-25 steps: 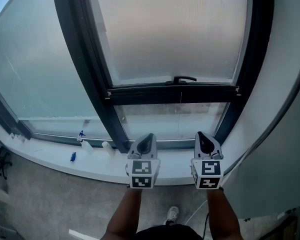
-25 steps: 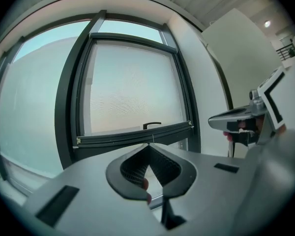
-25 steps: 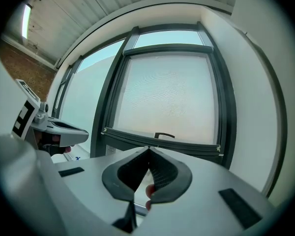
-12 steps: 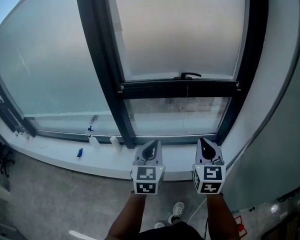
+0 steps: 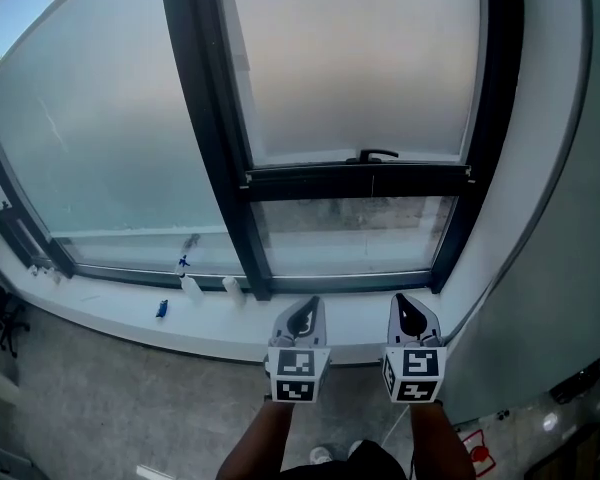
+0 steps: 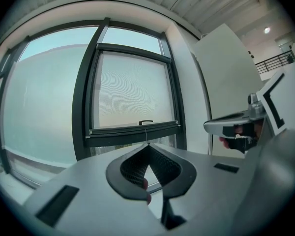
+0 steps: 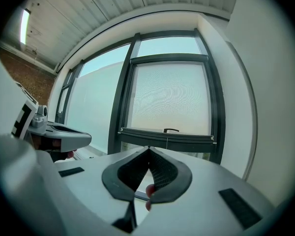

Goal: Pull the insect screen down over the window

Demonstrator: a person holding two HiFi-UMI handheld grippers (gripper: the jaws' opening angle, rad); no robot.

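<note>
Two grippers are held out side by side toward the window, both clear of it and touching nothing. Left gripper (image 6: 148,144) has its jaws pressed together and empty. Right gripper (image 7: 148,148) is the same, jaws pressed together with nothing between them. From the head view both sit at the front edge of the white sill (image 5: 100,313), below the right-hand pane, with the person's forearms (image 5: 255,443) behind them. Insect screen (image 5: 355,58) is a pale mesh covering most of that pane. Its dark bottom bar (image 5: 355,180) sits well down but short of the frame's bottom rail, with a small handle (image 5: 377,154) on top near the middle. A strip of bare glass (image 5: 350,236) shows between the bar and the rail. Two small white bottles (image 5: 192,288) stand at the sill's back edge by the foot of the dark upright (image 5: 215,138). A small blue item (image 5: 162,308) lies left of them. Grey floor (image 5: 90,408) is below.
</note>
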